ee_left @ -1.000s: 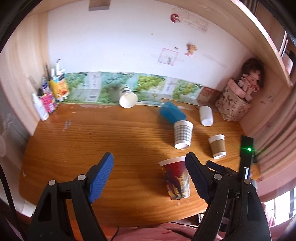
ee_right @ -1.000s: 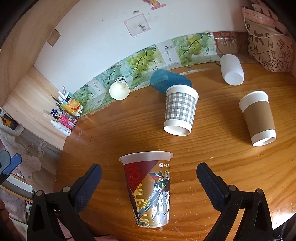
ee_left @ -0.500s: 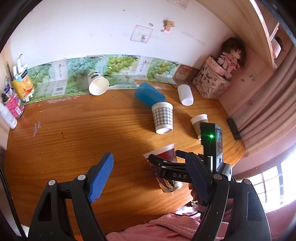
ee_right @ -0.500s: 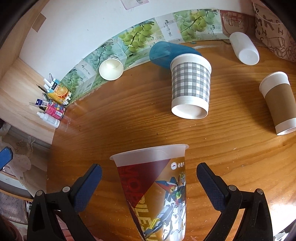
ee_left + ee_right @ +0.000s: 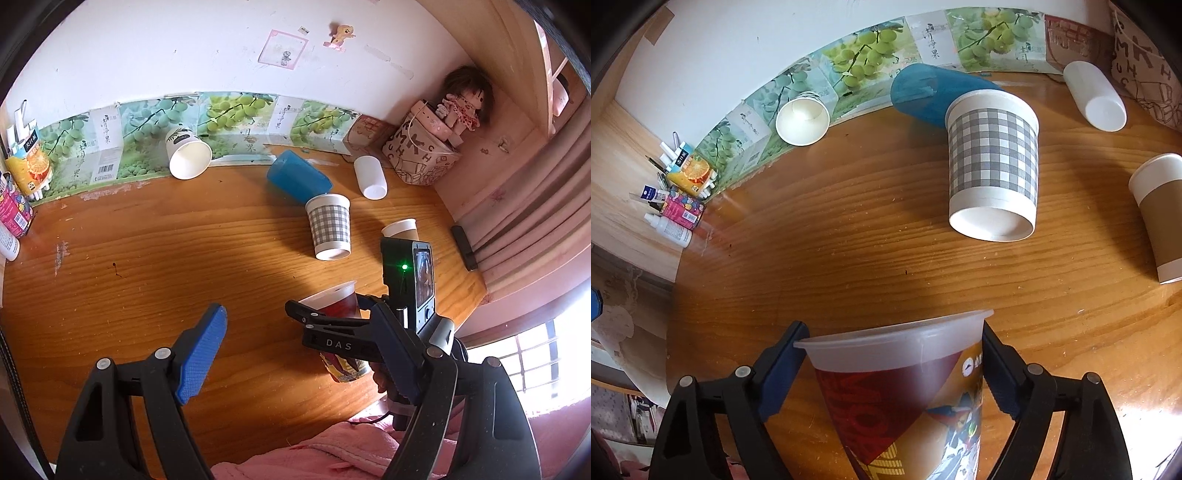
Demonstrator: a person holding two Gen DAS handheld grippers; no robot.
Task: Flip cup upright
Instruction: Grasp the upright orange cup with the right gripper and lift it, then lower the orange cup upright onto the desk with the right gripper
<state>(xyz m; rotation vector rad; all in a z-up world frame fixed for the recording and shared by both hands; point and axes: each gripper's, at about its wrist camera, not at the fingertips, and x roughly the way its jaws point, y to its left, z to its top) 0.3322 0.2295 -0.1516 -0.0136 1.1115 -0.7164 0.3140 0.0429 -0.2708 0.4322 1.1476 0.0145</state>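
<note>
A printed plastic cup (image 5: pixel 908 398) with a red and cartoon design stands upside down on the wooden table (image 5: pixel 849 236), rim down. My right gripper (image 5: pixel 892 373) is shut on it, pads pressing both sides near the rim. In the left wrist view the same cup (image 5: pixel 338 332) sits between the right gripper's fingers (image 5: pixel 325 325). My left gripper (image 5: pixel 295 354) is open and empty, above the table's near edge, left of the cup.
A checked cup (image 5: pixel 993 166), a brown-sleeved cup (image 5: pixel 1160 214), a blue cup (image 5: pixel 931 92), a white cup (image 5: pixel 802 118) and a white bottle (image 5: pixel 1095 96) stand or lie farther back. Small bottles (image 5: pixel 676 199) stand at far left. A patterned bag (image 5: pixel 421 155) sits in the right corner.
My right gripper moved forward around the printed cup and shut on it. My left gripper swung its view rightward and stayed open.
</note>
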